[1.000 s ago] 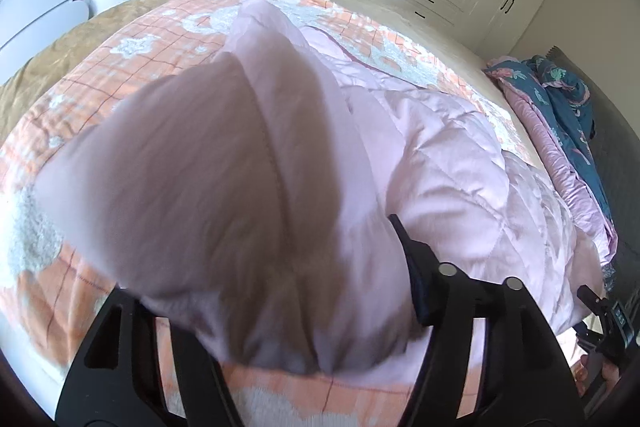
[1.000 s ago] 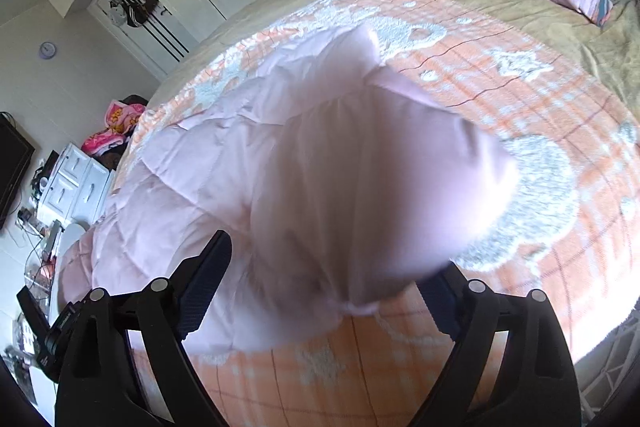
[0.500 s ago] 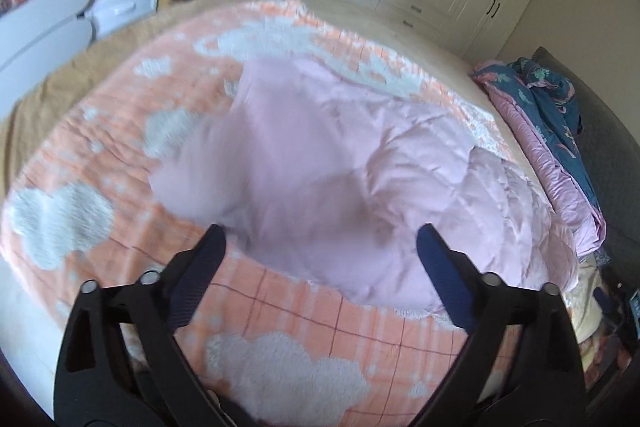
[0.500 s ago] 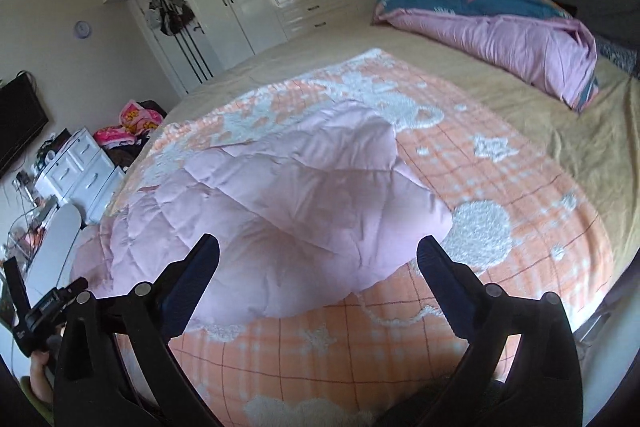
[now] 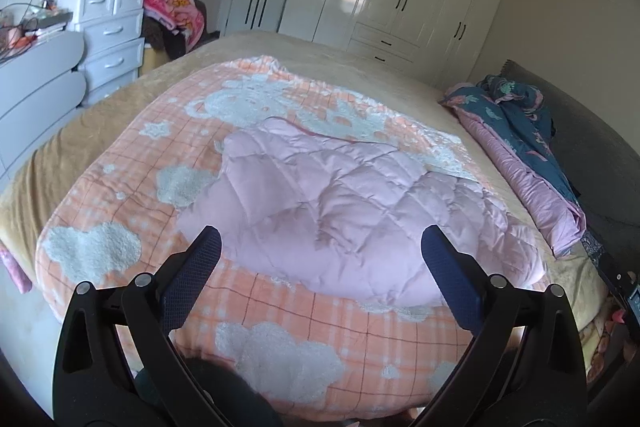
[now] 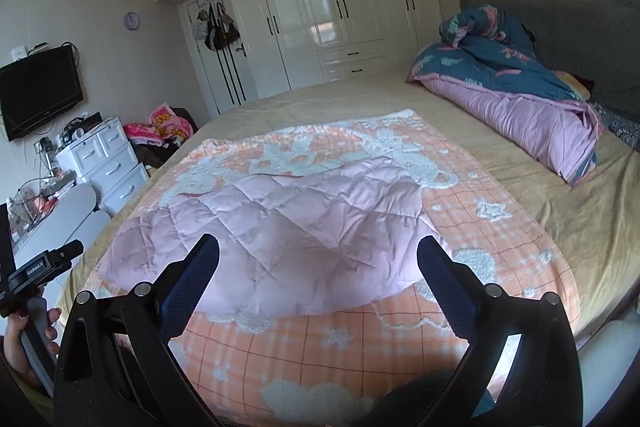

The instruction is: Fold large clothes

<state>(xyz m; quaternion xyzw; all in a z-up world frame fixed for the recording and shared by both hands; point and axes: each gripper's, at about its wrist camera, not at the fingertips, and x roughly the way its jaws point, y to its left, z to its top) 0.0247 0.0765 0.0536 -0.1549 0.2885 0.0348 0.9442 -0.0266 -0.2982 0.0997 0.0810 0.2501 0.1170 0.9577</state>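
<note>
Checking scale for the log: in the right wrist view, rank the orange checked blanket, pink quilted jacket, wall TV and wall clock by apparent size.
1. Orange checked blanket
2. Pink quilted jacket
3. Wall TV
4. Wall clock

TV and clock are farther away, so they look smaller than they really are.

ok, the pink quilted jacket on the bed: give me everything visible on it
The pink quilted jacket looks like pale pink puffy padded fabric stitched in diamond quilting, with a thin darker pink trim line along its far edge. It lies folded over on itself in a rumpled, roughly flat heap, with no sleeves or hood clearly distinguishable. It rests on the orange checked blanket with white fluffy clouds, near the bed's front edge. Nothing else touches it: the left claw and right claw are both open and clear of it.
</note>
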